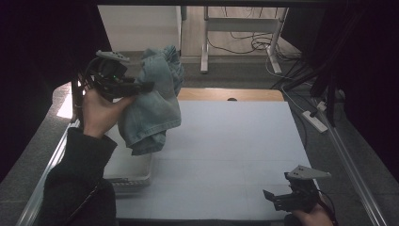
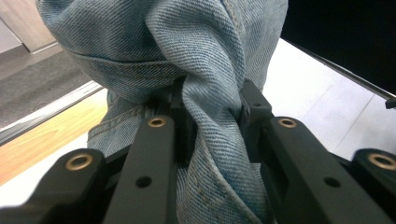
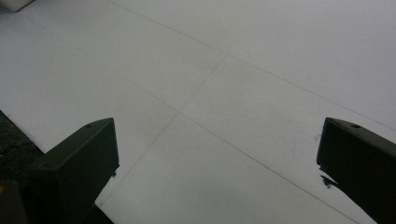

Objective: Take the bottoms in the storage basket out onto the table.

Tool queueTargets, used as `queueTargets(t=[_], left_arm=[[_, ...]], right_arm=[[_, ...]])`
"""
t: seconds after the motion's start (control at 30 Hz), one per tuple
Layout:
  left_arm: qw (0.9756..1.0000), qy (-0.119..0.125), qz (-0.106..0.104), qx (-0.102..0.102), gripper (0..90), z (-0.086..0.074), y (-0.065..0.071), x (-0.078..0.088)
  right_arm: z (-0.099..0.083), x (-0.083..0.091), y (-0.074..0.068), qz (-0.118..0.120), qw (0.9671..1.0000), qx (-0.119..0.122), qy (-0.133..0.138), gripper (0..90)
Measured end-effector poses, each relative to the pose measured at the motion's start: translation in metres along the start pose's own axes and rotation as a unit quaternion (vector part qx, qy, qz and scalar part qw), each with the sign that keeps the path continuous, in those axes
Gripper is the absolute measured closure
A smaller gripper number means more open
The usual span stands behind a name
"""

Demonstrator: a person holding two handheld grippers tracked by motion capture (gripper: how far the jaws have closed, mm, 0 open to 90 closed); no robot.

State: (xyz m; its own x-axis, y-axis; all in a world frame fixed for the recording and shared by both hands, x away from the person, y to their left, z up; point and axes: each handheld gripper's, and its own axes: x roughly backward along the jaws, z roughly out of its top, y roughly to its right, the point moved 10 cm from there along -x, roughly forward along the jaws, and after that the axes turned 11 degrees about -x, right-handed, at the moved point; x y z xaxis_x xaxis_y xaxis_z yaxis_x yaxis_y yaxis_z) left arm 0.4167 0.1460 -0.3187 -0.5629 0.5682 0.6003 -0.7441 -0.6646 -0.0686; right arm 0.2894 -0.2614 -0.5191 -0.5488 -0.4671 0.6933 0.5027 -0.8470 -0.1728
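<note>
A pale blue denim garment (image 1: pixel 153 101) hangs bunched in the air over the left side of the white table (image 1: pixel 226 155). My left gripper (image 1: pixel 146 86) is shut on a thick fold of it; in the left gripper view the denim (image 2: pixel 210 84) is pinched between the two black jaws, and the left gripper (image 2: pixel 212 109) holds it close to the lens. The garment's lower end dangles above a white bin (image 1: pixel 129 169). My right gripper (image 1: pixel 269 197) rests low at the table's front right, open, nothing between its jaws; in the right gripper view the right gripper (image 3: pixel 217 144) faces bare white table.
A white plastic bin sits at the table's left front, under the hanging denim. A strip of wooden tabletop (image 1: pixel 230 94) shows beyond the white sheet. Behind stand desk legs (image 1: pixel 205 42) and floor cables; a power strip (image 1: pixel 314 120) lies at the right.
</note>
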Motion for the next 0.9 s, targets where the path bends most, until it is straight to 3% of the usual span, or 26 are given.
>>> queueTargets(t=[0.9], left_arm=[[0.9987, -0.009, -0.033, -0.038, 71.9, 0.026, 0.034, -0.054]], right_arm=[[0.0, 0.0, 0.001, 0.003, 1.0, -0.003, -0.001, 0.0]])
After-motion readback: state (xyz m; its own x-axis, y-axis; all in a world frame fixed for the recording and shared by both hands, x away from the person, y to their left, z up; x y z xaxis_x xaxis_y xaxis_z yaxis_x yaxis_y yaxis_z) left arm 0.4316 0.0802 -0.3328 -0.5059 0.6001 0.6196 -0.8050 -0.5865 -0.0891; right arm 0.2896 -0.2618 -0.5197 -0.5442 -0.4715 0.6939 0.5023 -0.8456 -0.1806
